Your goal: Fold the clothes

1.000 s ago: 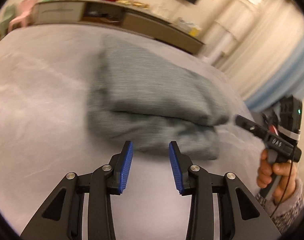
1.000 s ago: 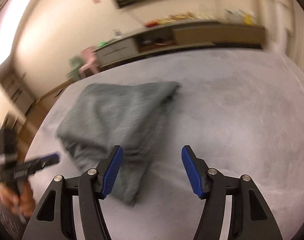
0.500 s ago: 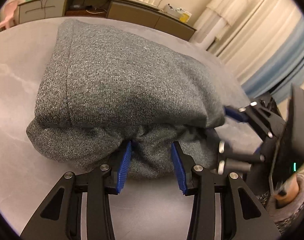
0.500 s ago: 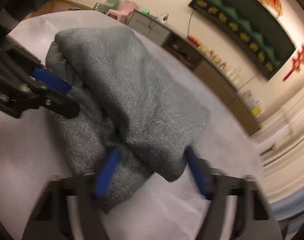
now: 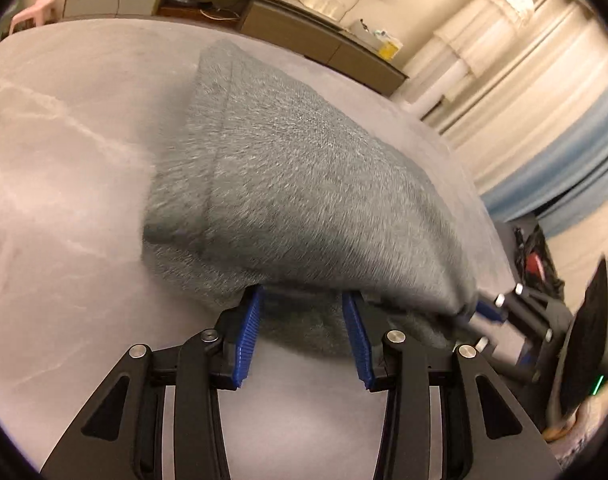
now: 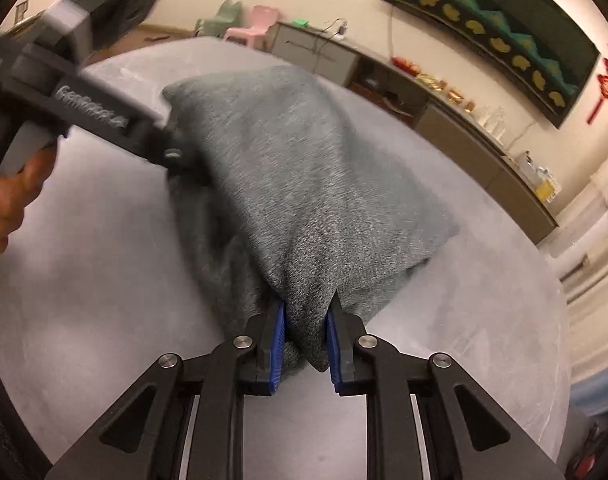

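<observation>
The right gripper is closing, pinching the grey garment's near corner. The left gripper stands open at the garment's near edge on the worktop.

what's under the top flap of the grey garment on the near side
A second, lower layer of the grey garment shows beneath it, resting on the grey table. Anything deeper inside the fold is covered.

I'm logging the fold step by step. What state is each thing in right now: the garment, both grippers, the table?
grey knit garment: folded in a thick bundle, lying on the table, near edge gripped.
right gripper: fingers closing, pinching a fold of the garment.
left gripper: fingers apart, straddling the garment's near edge, top layer draped over the tips.
grey table: bears the garment.
</observation>
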Demonstrator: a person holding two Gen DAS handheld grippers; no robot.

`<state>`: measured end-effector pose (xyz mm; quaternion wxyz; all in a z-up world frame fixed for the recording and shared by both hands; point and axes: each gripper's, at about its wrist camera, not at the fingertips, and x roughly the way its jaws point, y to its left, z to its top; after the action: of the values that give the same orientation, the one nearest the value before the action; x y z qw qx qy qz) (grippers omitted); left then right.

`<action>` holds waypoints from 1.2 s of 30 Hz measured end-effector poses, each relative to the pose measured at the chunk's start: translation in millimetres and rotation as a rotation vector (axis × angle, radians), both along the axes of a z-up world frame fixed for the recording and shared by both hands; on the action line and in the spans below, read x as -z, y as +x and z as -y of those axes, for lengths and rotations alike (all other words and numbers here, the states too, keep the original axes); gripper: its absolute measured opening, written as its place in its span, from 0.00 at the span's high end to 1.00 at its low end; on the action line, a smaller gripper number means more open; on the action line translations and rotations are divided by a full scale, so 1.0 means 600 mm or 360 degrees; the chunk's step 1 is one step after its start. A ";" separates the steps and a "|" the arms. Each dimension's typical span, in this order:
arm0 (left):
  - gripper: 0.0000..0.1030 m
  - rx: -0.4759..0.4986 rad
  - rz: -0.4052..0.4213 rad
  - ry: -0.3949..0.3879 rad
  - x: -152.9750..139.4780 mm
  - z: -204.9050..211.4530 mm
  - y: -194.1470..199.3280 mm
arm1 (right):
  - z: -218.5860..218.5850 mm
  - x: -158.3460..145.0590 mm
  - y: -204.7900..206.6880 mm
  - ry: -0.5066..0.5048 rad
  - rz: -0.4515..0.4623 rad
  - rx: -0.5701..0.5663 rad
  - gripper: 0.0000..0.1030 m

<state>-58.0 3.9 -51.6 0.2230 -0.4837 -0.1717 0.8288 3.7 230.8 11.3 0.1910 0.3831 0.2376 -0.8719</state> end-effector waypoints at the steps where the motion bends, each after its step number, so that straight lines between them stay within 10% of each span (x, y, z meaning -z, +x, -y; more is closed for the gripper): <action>1: 0.58 0.0044 -0.0033 -0.0001 -0.004 -0.009 0.008 | -0.011 -0.010 -0.007 -0.0069 0.0014 0.0024 0.79; 5: 0.58 0.0251 -0.0228 0.0025 -0.034 -0.071 0.050 | -0.059 -0.051 -0.040 -0.0375 0.0098 0.0112 0.71; 9: 0.59 0.0401 -0.0343 0.0084 -0.033 -0.140 0.066 | -0.052 -0.037 -0.042 -0.0264 0.0065 0.0094 0.71; 18: 0.60 0.0255 0.0098 0.0618 0.054 -0.143 -0.007 | -0.019 -0.082 -0.059 -0.0281 0.0021 -0.0026 0.85; 28: 0.61 -0.0135 -0.0029 0.0329 -0.063 0.018 0.103 | 0.008 -0.031 -0.025 -0.0118 0.0098 -0.0121 0.87; 36: 0.60 -0.0348 0.0158 0.0290 0.002 0.058 0.063 | 0.043 0.038 0.012 0.0092 0.0104 -0.0209 0.86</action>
<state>-20.0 -30.9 -52.5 0.1658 -0.4801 -0.3086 0.8042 10.7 204.8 -11.7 0.2443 0.4003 0.2809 -0.8374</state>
